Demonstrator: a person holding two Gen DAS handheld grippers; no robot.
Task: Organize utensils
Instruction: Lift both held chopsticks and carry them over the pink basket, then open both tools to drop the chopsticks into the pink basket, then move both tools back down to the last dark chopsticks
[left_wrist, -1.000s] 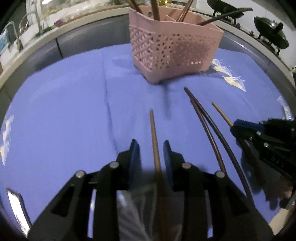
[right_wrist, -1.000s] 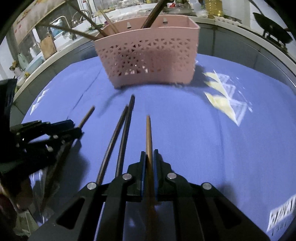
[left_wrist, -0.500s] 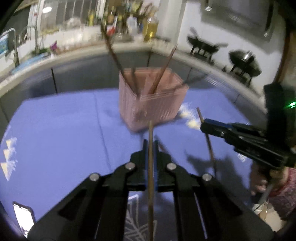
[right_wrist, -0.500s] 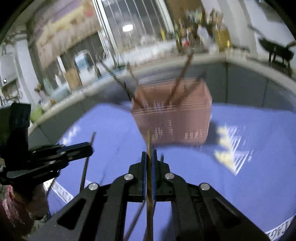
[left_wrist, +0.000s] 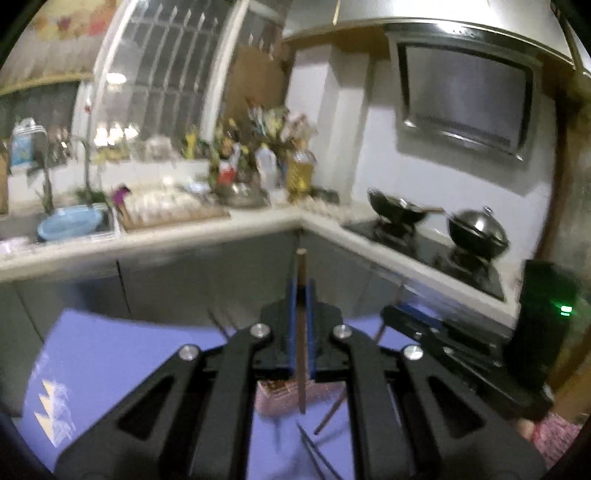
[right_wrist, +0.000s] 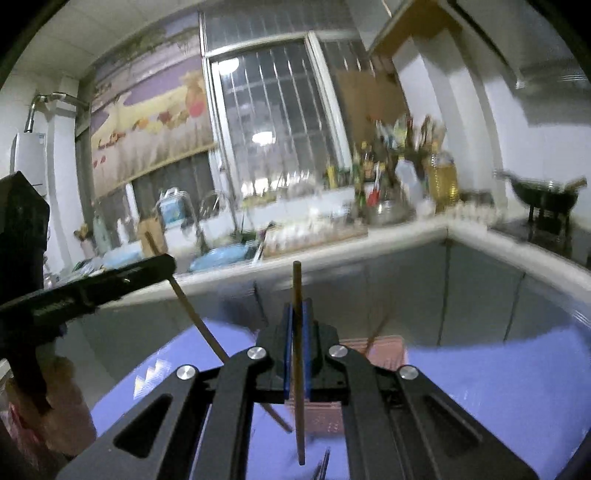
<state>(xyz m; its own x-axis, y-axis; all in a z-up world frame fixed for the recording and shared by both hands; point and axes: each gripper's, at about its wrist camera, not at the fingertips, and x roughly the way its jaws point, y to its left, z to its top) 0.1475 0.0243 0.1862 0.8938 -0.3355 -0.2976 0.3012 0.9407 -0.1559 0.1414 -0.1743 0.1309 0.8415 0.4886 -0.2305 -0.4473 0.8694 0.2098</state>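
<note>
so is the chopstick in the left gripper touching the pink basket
Apart. The left wrist view shows the left gripper shut on the chopstick, held in the air, with its lower tip hanging clear above the pink basket on the blue cloth.

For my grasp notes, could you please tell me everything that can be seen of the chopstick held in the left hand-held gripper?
The chopstick is a slim, straight, brown stick that looks like wood. It is clamped between the blue pads of the shut left hand-held gripper, running along the fingers. Its blunt end sticks out past the fingertips, and its other end hangs below, in front of the pink basket. Only the pads touch it. In the right wrist view it slants through the same gripper.
</note>
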